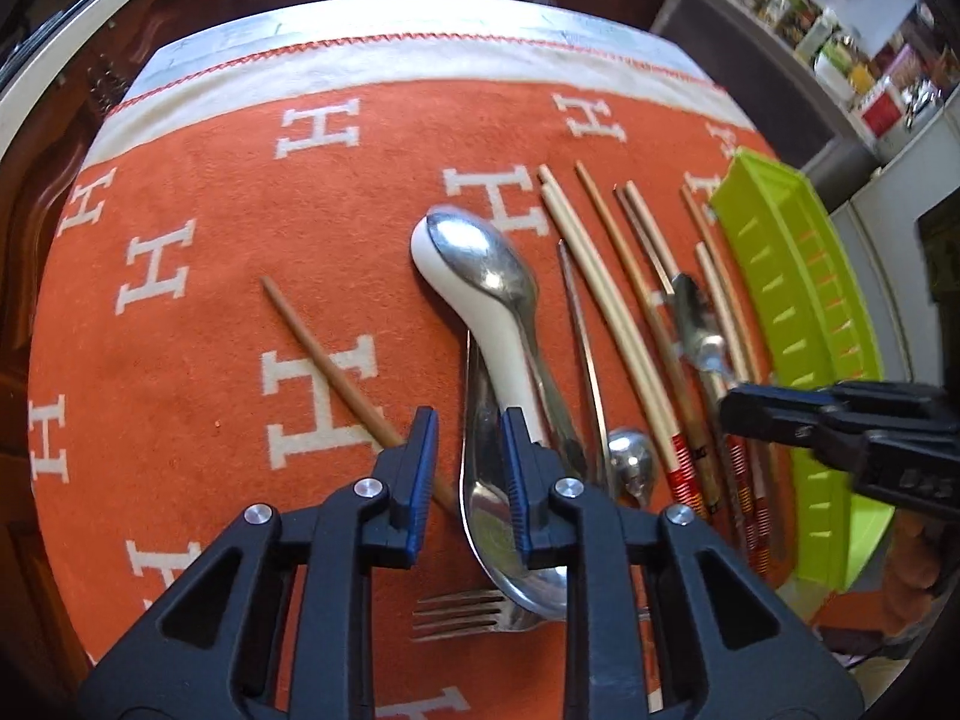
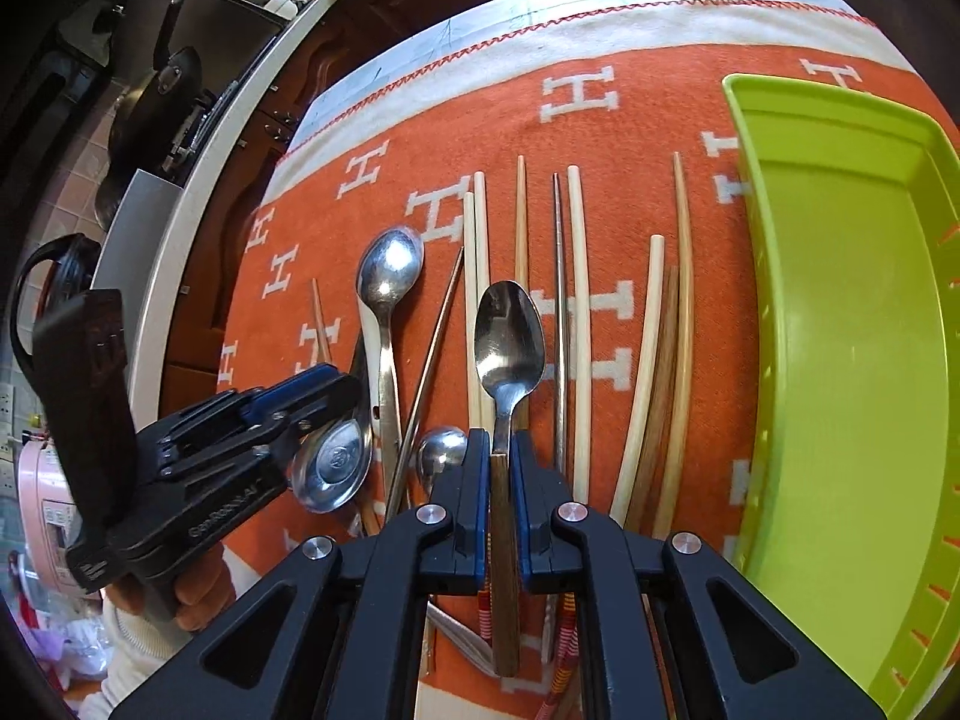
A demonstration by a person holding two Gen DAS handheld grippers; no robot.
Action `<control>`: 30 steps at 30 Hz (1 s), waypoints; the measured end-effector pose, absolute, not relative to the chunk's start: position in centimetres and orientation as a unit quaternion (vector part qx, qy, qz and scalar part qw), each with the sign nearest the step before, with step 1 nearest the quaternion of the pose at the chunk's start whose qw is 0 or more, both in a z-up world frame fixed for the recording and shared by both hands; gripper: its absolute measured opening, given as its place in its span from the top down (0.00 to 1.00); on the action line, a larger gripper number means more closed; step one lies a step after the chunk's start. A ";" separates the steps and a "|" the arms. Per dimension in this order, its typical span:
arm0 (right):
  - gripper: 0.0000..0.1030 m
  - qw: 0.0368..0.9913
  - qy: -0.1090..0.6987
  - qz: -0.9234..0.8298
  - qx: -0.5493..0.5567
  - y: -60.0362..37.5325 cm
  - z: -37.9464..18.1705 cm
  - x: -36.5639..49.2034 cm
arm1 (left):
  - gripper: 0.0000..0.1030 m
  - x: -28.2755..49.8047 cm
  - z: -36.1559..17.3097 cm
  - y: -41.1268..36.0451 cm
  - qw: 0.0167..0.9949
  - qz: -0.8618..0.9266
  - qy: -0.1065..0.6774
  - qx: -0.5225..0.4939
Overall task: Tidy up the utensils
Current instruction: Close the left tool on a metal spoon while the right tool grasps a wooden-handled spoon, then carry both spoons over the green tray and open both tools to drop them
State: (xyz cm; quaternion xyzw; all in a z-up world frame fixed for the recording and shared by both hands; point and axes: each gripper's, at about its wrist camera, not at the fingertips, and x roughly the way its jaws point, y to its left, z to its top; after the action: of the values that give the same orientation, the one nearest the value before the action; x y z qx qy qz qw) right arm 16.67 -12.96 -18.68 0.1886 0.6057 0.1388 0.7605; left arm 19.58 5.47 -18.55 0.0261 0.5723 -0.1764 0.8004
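Observation:
Utensils lie on an orange cloth [image 1: 210,312] patterned with white H letters. My left gripper [image 1: 468,450] points down, open, astride the handle of a large steel spoon [image 1: 510,546]; its right pad hides part of a white ceramic spoon [image 1: 474,312] that has a metal spoon [image 1: 480,252] on top. My right gripper [image 2: 501,450] is shut on the wooden handle of a steel spoon [image 2: 510,342], which points away over several chopsticks [image 2: 579,330]. In the left wrist view the right gripper [image 1: 780,414] sits beside the lime green tray [image 1: 780,276].
The green tray [image 2: 840,330] lies right of the chopsticks [image 1: 600,300]. A lone brown chopstick [image 1: 324,360], a fork [image 1: 462,612] and a small spoon [image 1: 630,456] also lie on the cloth. A hand [image 2: 198,588] holds the left gripper [image 2: 342,384]. Pots [image 2: 168,90] stand beyond the table's left edge.

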 end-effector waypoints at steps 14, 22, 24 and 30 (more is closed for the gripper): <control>0.93 0.769 0.588 0.151 0.201 -14.0 -16.8 15.1 | 1.00 19.1 -18.3 6.2 0.803 -0.150 0.577 -0.008; 0.93 0.780 0.566 0.140 0.228 -17.1 -14.9 13.4 | 1.00 16.8 -16.1 8.3 0.811 -0.106 0.574 -0.043; 0.93 0.782 0.561 0.135 0.236 -18.3 -14.4 12.8 | 1.00 15.8 -14.9 8.4 0.815 -0.107 0.567 -0.047; 0.93 0.790 0.548 0.100 0.256 -23.3 -14.1 10.9 | 1.00 13.0 -10.3 5.2 0.831 -0.140 0.538 -0.027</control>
State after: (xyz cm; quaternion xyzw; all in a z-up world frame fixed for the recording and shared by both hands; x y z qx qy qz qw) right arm 10.89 -23.27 -14.06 0.2557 0.5483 0.0996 0.7900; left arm 12.99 5.24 -10.33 -0.0267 0.5377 -0.1396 0.8311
